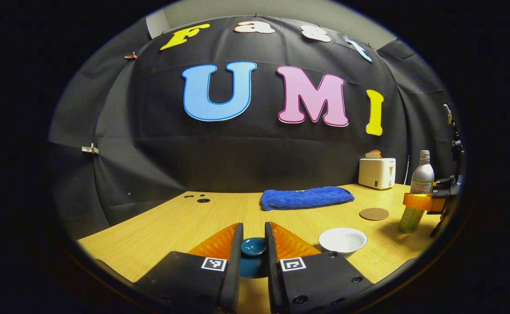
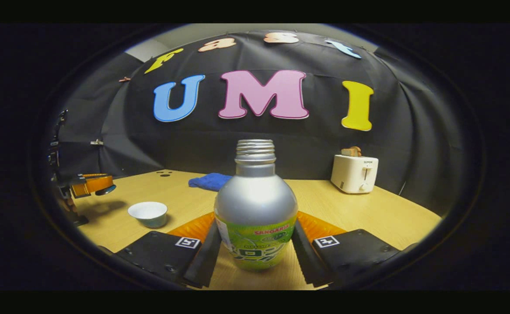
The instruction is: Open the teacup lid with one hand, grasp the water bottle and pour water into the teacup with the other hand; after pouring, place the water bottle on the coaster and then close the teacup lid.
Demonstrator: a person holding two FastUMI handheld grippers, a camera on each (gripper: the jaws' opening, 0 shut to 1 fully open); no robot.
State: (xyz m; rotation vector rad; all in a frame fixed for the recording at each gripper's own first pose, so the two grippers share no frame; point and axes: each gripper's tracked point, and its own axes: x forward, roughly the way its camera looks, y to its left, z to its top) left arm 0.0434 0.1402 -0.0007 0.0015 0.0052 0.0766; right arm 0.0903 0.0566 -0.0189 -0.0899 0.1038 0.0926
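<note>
Left gripper view has the left tongs [image 1: 253, 244] at bottom centre, clenched on one dark teal teacup lid [image 1: 253, 247] held above the tabletop [image 1: 180, 222]. One white lidless teacup [image 1: 342, 240] stands just right of them. Farther right lie one round brown coaster [image 1: 374, 213], one blue towel [image 1: 306, 197] and one white toaster [image 1: 377, 173]. Right gripper view shows the right tongs [image 2: 255, 244] grasping one open, capless silver water bottle [image 2: 255, 209], upright at lower centre, both fingers [image 2: 207, 248] against its green label.

A staged recording booth: black cloth wall [image 1: 150, 152], wooden table [image 1: 185, 222], toaster [image 2: 354, 173], blue towel [image 1: 306, 197]
</note>
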